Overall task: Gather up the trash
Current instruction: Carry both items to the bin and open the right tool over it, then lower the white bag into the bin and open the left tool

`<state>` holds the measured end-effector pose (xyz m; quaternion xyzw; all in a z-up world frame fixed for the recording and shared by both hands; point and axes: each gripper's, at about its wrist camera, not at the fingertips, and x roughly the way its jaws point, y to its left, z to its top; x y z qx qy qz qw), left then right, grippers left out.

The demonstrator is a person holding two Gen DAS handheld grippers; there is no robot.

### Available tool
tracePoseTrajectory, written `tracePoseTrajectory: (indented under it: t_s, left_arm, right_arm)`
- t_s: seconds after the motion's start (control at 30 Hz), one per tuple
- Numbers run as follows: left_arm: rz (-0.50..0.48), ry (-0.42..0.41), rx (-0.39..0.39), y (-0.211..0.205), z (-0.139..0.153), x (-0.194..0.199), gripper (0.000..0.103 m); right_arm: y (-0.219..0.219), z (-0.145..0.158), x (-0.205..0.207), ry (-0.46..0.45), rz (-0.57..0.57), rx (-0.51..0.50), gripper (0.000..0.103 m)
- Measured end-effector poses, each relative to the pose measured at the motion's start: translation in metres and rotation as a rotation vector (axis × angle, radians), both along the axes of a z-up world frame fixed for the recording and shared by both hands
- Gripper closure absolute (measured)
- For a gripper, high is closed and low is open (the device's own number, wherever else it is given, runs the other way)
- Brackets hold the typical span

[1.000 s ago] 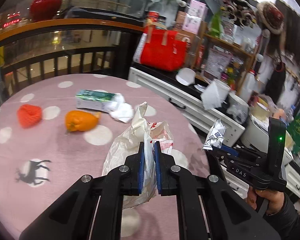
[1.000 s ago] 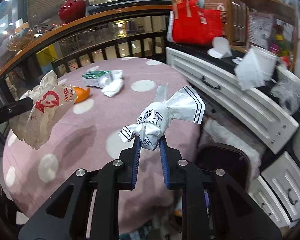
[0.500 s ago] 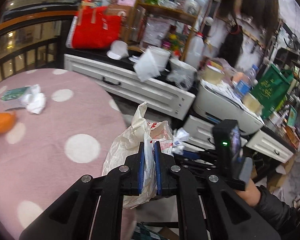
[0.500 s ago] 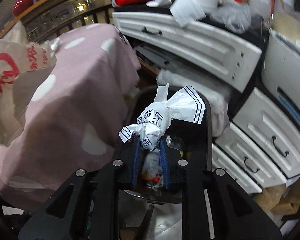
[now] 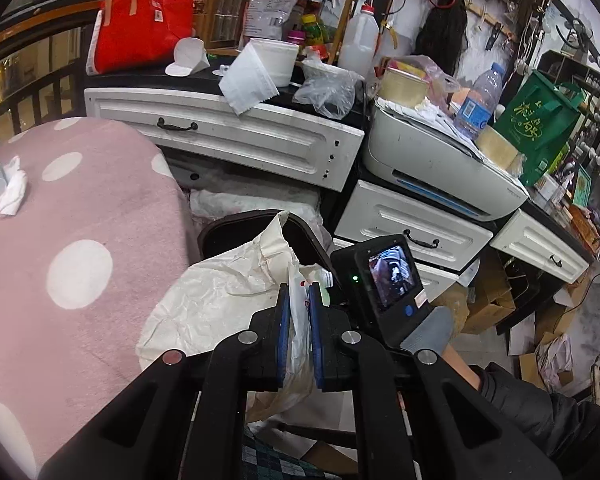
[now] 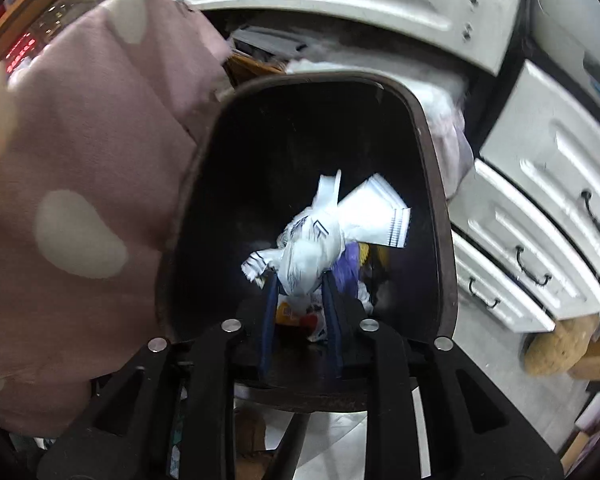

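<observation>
My left gripper [image 5: 299,300] is shut on a crumpled white plastic bag [image 5: 220,300] with red print, held at the pink table's edge above the dark bin [image 5: 224,228]. My right gripper [image 6: 299,292] points down into that bin [image 6: 432,160]. Its jaws are opening, and a crumpled white wrapper [image 6: 312,248] with dark stripes sits loosely between the tips. Other litter [image 6: 292,314] lies at the bottom of the bin. In the left wrist view the right gripper's body with its small screen [image 5: 384,276] shows beside the bag, with its fingertips hidden.
The pink dotted tablecloth [image 5: 80,220] hangs against the bin's left side [image 6: 100,140]. A white tissue [image 5: 12,192] lies on the table. White drawer units [image 5: 260,136] and a printer [image 5: 440,168] stand behind the bin, with cardboard scraps on the floor to the right.
Both grippers swung off the table toward the bin. The right one dropped into the bin's mouth and its jaws widened around the wrapper. The left one still grips the bag.
</observation>
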<state>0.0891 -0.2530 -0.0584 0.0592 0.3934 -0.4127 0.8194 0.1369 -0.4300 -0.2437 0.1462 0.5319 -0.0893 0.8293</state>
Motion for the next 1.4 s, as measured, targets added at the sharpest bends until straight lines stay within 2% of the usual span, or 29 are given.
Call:
tracePoseTrajectory:
  t_s: [0.07, 0.13, 0.2, 0.37, 0.57, 0.8, 1.03, 1.1, 1.13, 1.17, 1.23, 1.37, 1.4]
  left_arm:
    - [-0.009, -0.006, 0.008, -0.004, -0.001, 0.0, 0.093]
    - [-0.02, -0.009, 0.013, -0.01, -0.002, -0.001, 0.093]
    - [-0.031, -0.015, 0.02, -0.016, -0.002, -0.001, 0.093]
    - [-0.06, 0.005, 0.026, -0.037, -0.009, 0.003, 0.093]
    - [-0.091, 0.036, 0.049, -0.068, -0.025, 0.007, 0.093]
    - [-0.098, 0.071, 0.127, -0.097, -0.06, 0.017, 0.093]
    - [-0.124, 0.125, 0.198, -0.112, -0.093, 0.027, 0.093]
    - [-0.124, 0.147, 0.212, -0.113, -0.1, 0.03, 0.086]
    - [-0.122, 0.15, 0.217, -0.113, -0.103, 0.031, 0.076]
    - [-0.125, 0.148, 0.217, -0.113, -0.104, 0.031, 0.061]
    - [-0.139, 0.141, 0.206, -0.111, -0.105, 0.03, 0.043]
    - [-0.163, 0.128, 0.208, -0.113, -0.104, 0.026, 0.023]
    - [-0.166, 0.122, 0.206, -0.113, -0.103, 0.025, 0.022]
  right_arm:
    - [-0.006, -0.003, -0.004, 0.0, -0.024, 0.007, 0.06]
    - [-0.013, 0.004, -0.01, -0.023, -0.051, 0.006, 0.048]
    - [-0.022, 0.016, -0.019, -0.056, -0.081, -0.009, 0.042]
    - [-0.05, 0.044, -0.042, -0.117, -0.18, -0.035, 0.041]
    - [-0.076, 0.062, -0.068, -0.158, -0.271, -0.064, 0.041]
    - [-0.095, 0.071, -0.097, -0.181, -0.329, -0.068, 0.041]
    - [-0.101, 0.071, -0.105, -0.192, -0.352, -0.055, 0.041]
    - [-0.101, 0.072, -0.105, -0.193, -0.357, -0.055, 0.041]
    - [-0.102, 0.073, -0.105, -0.195, -0.36, -0.055, 0.041]
    - [-0.102, 0.073, -0.105, -0.196, -0.363, -0.054, 0.04]
    - [-0.103, 0.074, -0.107, -0.2, -0.369, -0.053, 0.039]
    - [-0.104, 0.076, -0.108, -0.207, -0.382, -0.053, 0.034]
    - [-0.104, 0.076, -0.108, -0.208, -0.383, -0.053, 0.033]
